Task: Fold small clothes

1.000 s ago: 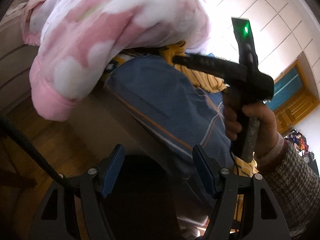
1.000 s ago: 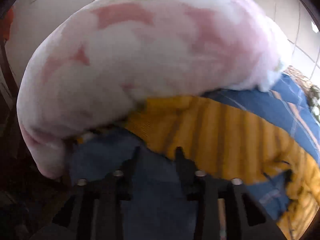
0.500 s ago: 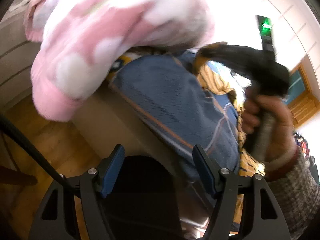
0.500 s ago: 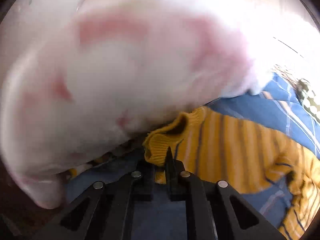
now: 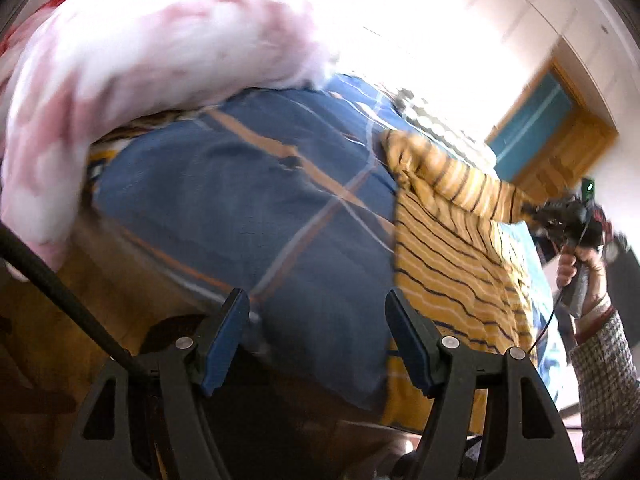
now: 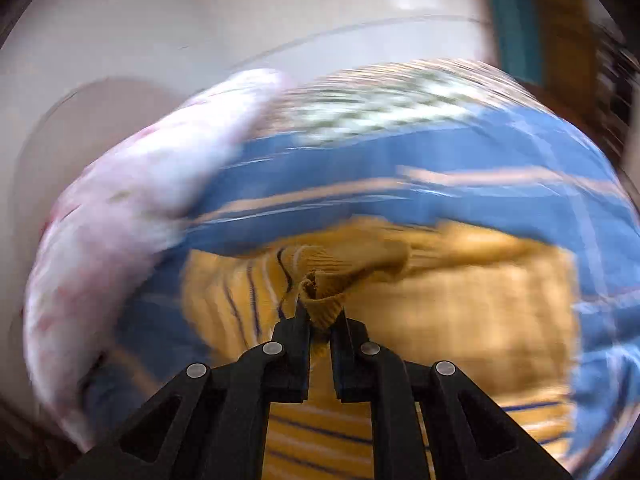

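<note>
A bulky pink-and-white blanket (image 5: 132, 80) lies heaped beyond and to the left of the left gripper (image 5: 316, 336), overhanging the blue plaid bedcover (image 5: 248, 208) that fills the space ahead of its fingers. A black cable (image 5: 60, 292) runs diagonally past the left finger. The left gripper's fingers stand spread with nothing between them, hovering over the bedcover near the bed's edge, where wooden floor (image 5: 44, 344) shows below and to the left.

The yellow striped sweater (image 5: 448, 264) lies on the bedcover ahead and to the right of the left fingers, its body flat, with one sleeve stretched taut from the body toward the right gripper (image 5: 536, 212), held in a hand (image 5: 580, 268) well to the right. The right view, though blurred, shows the right fingers (image 6: 298, 328) pinching the ribbed cuff (image 6: 322, 300) of that sleeve. The sleeve's long axis runs straight away from the fingertips to the sweater's body. Beyond the bed a wooden door (image 5: 560, 152) stands in a pale wall.
</note>
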`<action>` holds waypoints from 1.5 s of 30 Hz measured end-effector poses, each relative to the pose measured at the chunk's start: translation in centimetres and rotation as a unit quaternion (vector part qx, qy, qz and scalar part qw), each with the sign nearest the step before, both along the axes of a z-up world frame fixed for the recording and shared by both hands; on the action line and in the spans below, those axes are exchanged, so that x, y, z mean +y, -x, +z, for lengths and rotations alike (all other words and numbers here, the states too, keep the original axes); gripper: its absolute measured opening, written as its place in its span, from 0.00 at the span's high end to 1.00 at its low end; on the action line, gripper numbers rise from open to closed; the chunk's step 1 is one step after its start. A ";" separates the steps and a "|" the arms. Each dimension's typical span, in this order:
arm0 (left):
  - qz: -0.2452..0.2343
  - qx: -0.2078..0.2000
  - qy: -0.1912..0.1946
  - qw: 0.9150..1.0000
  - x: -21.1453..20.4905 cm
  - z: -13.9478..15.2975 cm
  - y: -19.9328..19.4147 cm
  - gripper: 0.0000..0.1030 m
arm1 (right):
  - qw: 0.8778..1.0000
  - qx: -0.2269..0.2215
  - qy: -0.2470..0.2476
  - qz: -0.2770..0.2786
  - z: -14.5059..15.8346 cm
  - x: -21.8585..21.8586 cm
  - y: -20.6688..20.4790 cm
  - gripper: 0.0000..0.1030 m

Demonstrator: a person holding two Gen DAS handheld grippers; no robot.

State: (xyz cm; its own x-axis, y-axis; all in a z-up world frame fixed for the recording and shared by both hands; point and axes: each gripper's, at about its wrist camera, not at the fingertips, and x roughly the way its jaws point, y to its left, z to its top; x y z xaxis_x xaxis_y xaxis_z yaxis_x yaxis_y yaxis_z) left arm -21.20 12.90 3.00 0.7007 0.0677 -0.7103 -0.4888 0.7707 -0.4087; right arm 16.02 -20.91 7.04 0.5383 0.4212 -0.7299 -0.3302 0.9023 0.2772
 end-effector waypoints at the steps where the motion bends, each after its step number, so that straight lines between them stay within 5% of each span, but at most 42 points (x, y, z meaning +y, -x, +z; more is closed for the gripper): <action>1: -0.010 0.005 -0.006 1.000 -0.6 0.2 -0.8 0.33 | 1.000 0.012 0.017 -0.011 -0.9 -1.9 -2.1 0.91; 4: -0.032 0.022 -0.024 0.999 -2.3 1.1 -3.1 0.33 | 0.994 0.055 0.080 -0.058 -4.5 -7.9 -4.7 0.84; 8: -0.064 0.033 -0.040 0.997 -4.4 2.3 -5.9 0.32 | 0.995 0.055 -0.003 -0.078 -4.4 -13.4 -3.9 0.76; 10: -0.077 0.038 -0.057 0.995 -5.4 2.7 -7.2 0.29 | 0.996 0.033 0.002 -0.079 -3.7 -14.8 -3.4 0.76; 20: -0.117 0.044 -0.056 0.991 -8.6 3.0 -14.3 0.29 | 0.998 0.014 -0.046 -0.048 -3.2 -17.8 -1.0 0.72; 29: -0.090 0.059 -0.035 0.994 -3.5 2.1 -26.6 0.29 | 0.997 -0.010 -0.082 -0.004 -4.1 -15.5 1.1 0.72; 34: -0.103 0.081 -0.033 0.991 -2.5 1.0 -34.3 0.51 | 0.995 -0.006 -0.091 0.029 -4.8 -12.6 -0.3 0.72; 36: -0.100 0.114 -0.075 0.986 -2.9 0.0 -37.0 0.54 | 0.995 0.001 -0.098 0.035 -5.3 -11.5 -1.7 0.72; 39: -0.081 0.193 -0.120 0.970 -2.5 -3.3 -39.7 0.73 | 0.994 0.028 -0.098 0.034 -7.0 -10.4 -4.2 0.72; 41: -0.077 0.201 -0.106 0.971 -1.7 -5.1 -39.9 0.71 | 0.994 0.044 -0.094 0.033 -8.3 -10.0 -5.8 0.72; 45: -0.053 0.180 -0.146 0.971 -1.5 -5.4 -39.1 0.40 | 0.981 0.085 -0.171 0.028 -11.9 -11.4 -8.3 0.75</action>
